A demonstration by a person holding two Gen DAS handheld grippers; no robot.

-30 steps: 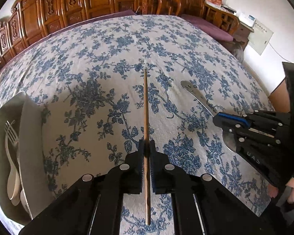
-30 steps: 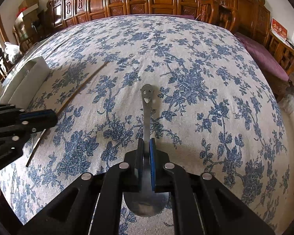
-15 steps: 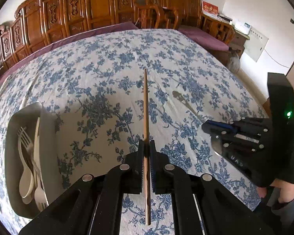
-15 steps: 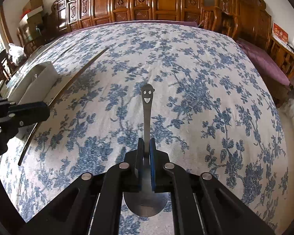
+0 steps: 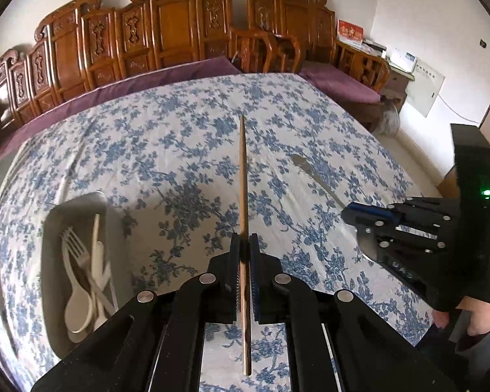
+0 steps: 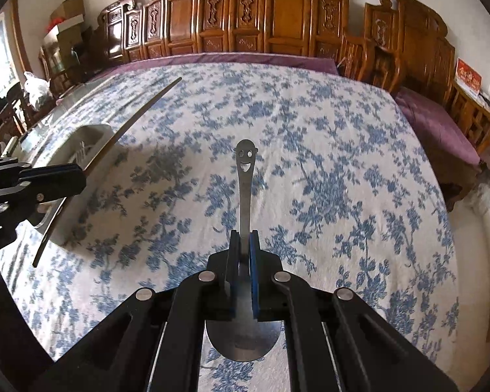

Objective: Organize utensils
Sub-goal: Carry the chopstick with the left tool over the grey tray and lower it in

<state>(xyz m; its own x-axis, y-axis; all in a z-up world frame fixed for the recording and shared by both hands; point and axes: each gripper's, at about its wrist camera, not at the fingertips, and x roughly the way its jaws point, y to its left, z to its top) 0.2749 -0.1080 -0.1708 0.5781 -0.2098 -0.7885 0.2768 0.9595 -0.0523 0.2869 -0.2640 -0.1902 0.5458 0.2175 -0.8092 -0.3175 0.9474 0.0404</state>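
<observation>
Both tools have been raised above the blue-floral tablecloth (image 5: 179, 150) since a second ago. A chopstick (image 5: 243, 176) is pinched by the left gripper (image 5: 244, 251), a smiley-handled spoon (image 6: 245, 176) by the right gripper (image 6: 244, 248). The white tray (image 5: 49, 261) of pale cutlery is now fully seen lower left; deposit judged next. Carved wooden chairs (image 5: 179, 26) are ranged behind.

Two grippers: the left gripper (image 5: 244, 254) and the right gripper (image 6: 244, 251). One wooden chopstick (image 5: 243, 176). One metal spoon (image 6: 244, 176) with a smiling face on its handle end. One tray (image 5: 49, 281). Inside it, one pale fork (image 5: 76, 251) and one pale spoon (image 5: 77, 313); the other pale pieces there overlap too much to count. One flowered tablecloth (image 6: 326, 163).
</observation>
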